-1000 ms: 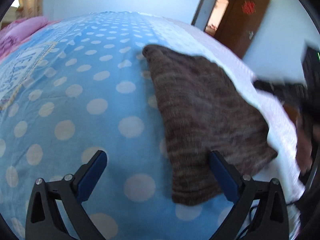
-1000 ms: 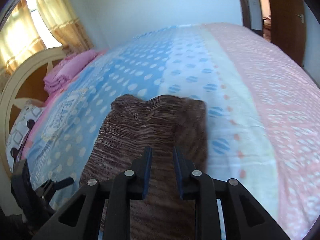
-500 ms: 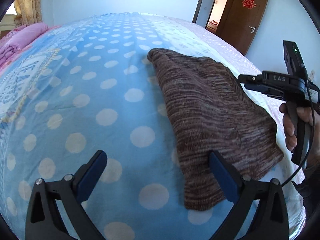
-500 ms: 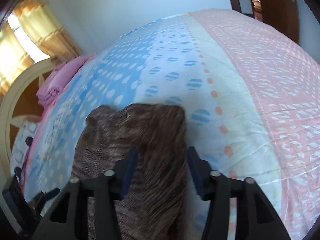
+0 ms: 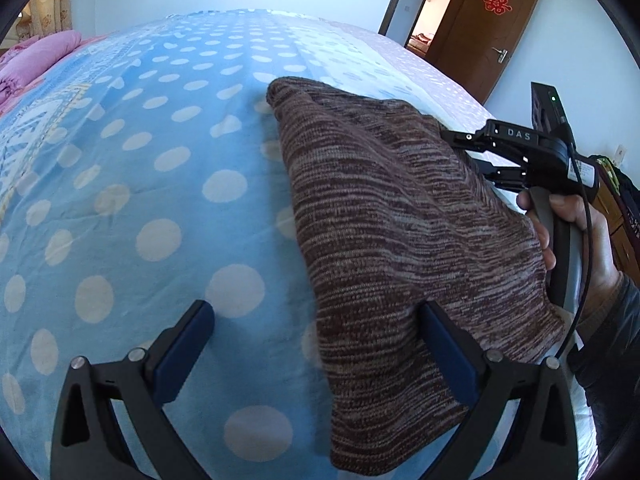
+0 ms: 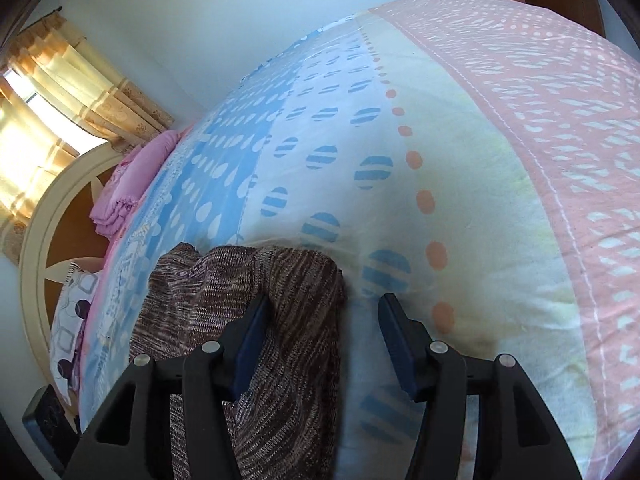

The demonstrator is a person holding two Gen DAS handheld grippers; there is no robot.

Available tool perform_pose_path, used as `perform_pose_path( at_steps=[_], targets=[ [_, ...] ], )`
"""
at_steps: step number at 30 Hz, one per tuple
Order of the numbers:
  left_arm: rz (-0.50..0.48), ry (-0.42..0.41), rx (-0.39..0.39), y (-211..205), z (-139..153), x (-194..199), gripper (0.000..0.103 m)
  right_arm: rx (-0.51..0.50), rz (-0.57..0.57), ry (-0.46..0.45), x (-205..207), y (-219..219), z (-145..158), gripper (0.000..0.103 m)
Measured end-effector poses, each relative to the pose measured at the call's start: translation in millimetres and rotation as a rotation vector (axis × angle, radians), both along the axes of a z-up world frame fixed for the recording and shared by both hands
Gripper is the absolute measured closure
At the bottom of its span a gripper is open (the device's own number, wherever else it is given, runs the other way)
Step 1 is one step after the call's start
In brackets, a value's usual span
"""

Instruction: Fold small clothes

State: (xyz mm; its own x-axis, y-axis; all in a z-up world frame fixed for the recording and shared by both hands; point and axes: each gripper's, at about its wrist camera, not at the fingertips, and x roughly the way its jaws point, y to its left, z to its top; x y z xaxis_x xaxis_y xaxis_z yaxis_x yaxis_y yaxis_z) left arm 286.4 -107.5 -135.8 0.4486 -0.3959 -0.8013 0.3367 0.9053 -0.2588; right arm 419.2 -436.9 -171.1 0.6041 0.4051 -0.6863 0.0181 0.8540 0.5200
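Observation:
A brown striped knit garment (image 5: pixel 392 216) lies folded on the bed, right of centre in the left wrist view. My left gripper (image 5: pixel 316 336) is open and empty, its right finger resting against the garment's near edge. My right gripper (image 6: pixel 324 332) is open, low over the garment's (image 6: pixel 248 320) right edge, with its left finger on the cloth and its right finger over the bedsheet. In the left wrist view the right gripper's fingertips are hidden behind the garment's far side.
The bed (image 5: pixel 120 160) has a blue polka-dot sheet with a pale and pink strip (image 6: pixel 540 160) on the right. Pink bedding (image 6: pixel 136 176) and a headboard (image 6: pixel 44 232) lie at the far end. A brown door (image 5: pixel 492 28) stands beyond the bed.
My right gripper has opened from shut and let go of the garment, shifting toward its right edge. My left gripper has stayed open and moved slightly closer to the garment.

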Motion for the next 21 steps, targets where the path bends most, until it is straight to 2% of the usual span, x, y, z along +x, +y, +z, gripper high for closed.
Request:
perform_pose_path(
  at_steps=[4,6,8,10,17,18,21],
  targets=[
    [0.000,-0.004,-0.004,-1.9,-1.4,0.2,0.000,0.062,0.020,-0.013,0.9,-5.0,-3.3,0.047],
    [-0.001,-0.007,-0.009,-2.0,-1.6,0.6,0.000,0.132,0.045,-0.015,0.6,-9.1,-6.1,0.063],
    [-0.004,-0.008,-0.014,-2.0,-1.9,1.3,0.000,0.179,0.084,-0.011,-0.1,-8.0,-10.1,0.065],
    [-0.009,-0.012,-0.018,-2.2,-2.0,1.5,0.000,0.144,0.077,-0.012,0.6,-3.4,-10.0,0.066],
    [-0.022,-0.029,-0.027,-5.9,-3.0,2.4,0.000,0.113,0.051,-0.014,7.5,5.0,-11.6,0.067],
    [-0.021,-0.029,-0.030,-6.2,-3.1,2.3,0.000,0.127,0.053,-0.013,8.6,4.5,-12.4,0.072],
    [-0.034,-0.031,-0.041,-7.7,-2.5,2.0,0.002,0.131,0.057,-0.012,9.7,5.8,-14.2,0.076]
  ],
)
